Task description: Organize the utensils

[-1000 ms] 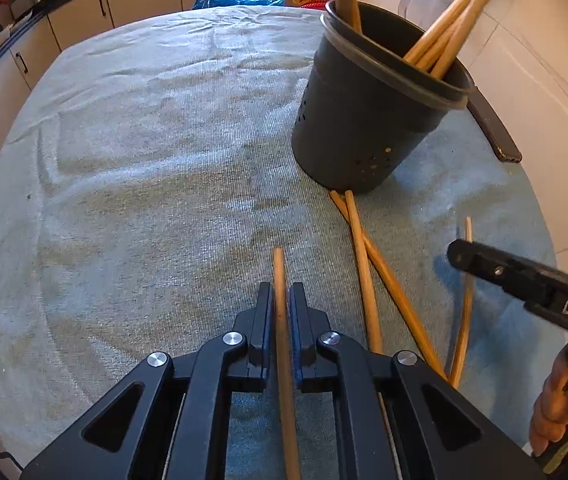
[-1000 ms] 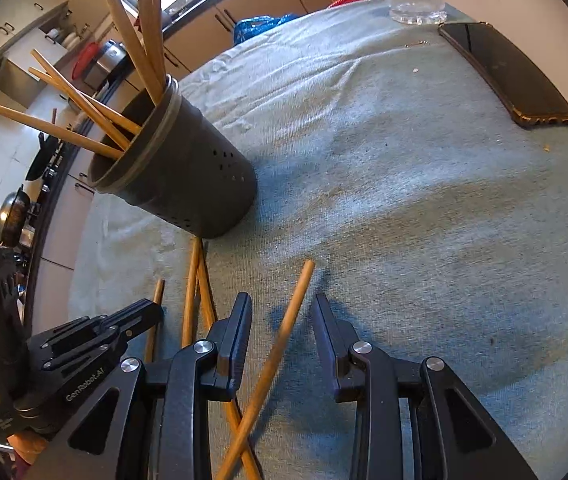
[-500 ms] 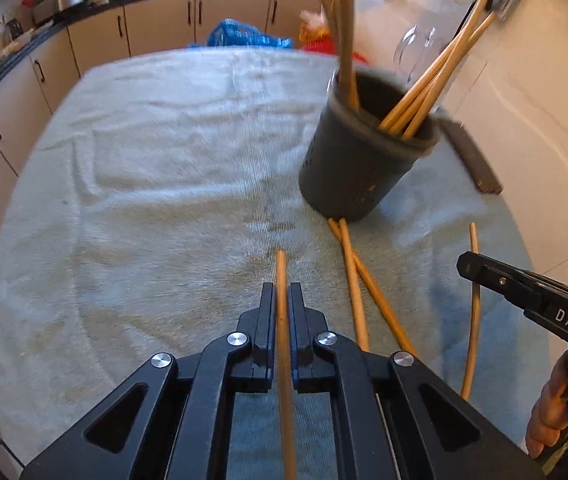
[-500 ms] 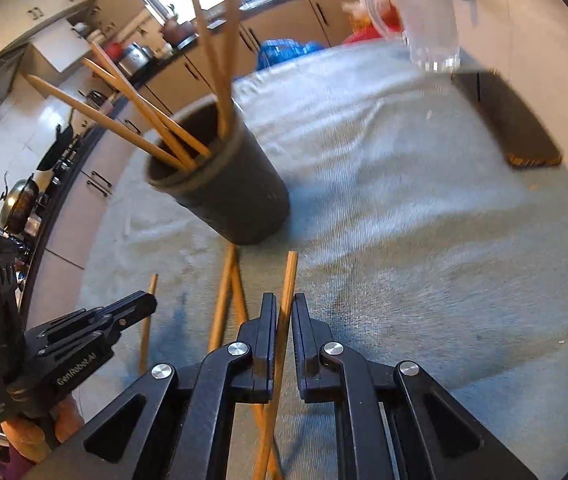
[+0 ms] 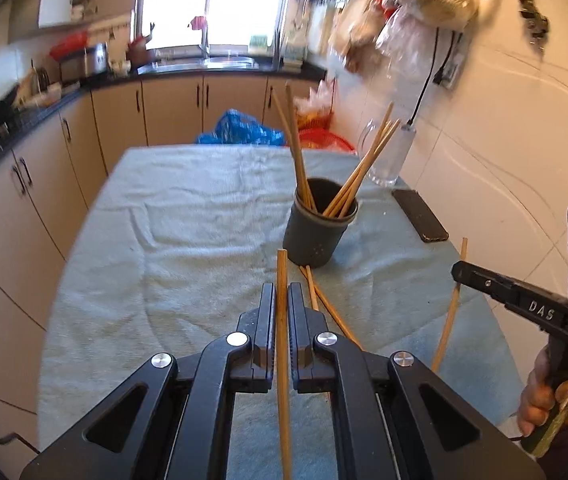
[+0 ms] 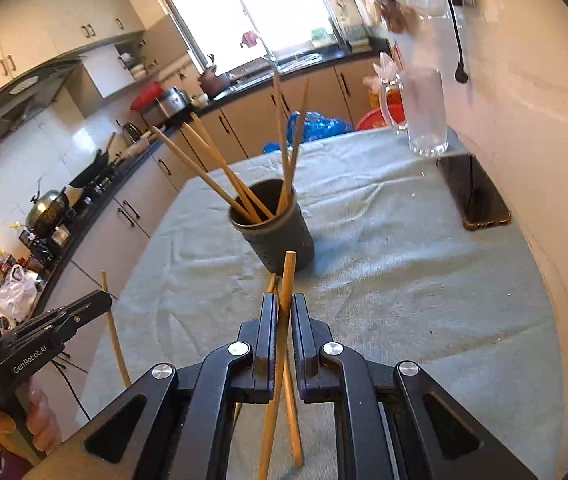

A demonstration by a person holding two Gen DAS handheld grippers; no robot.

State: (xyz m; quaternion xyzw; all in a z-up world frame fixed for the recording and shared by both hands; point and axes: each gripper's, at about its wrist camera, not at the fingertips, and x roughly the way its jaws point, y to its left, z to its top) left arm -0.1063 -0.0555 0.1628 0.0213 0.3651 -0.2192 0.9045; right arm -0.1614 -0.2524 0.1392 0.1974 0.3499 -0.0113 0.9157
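Observation:
My left gripper (image 5: 282, 300) is shut on a wooden chopstick (image 5: 282, 268), held above the towel and pointing at the dark utensil holder (image 5: 320, 232). That holder stands upright with several chopsticks in it. In the right wrist view my right gripper (image 6: 283, 312) is shut on another chopstick (image 6: 288, 276), also raised and aimed at the holder (image 6: 280, 236). Two loose chopsticks (image 5: 324, 300) lie crossed on the towel just in front of the holder. Each gripper shows at the edge of the other's view, the left gripper (image 6: 100, 300) with its stick hanging down.
A pale green towel (image 5: 188, 240) covers the table. A dark phone (image 5: 420, 216) and a glass mug (image 5: 388, 156) sit by the tiled wall on the right. A blue bag (image 5: 244, 132) lies past the far edge, with kitchen cabinets to the left.
Both grippers have risen and drawn back from the holder, each carrying a chopstick off the towel. The right gripper's jaws, open around its stick a second ago, have shut on it.

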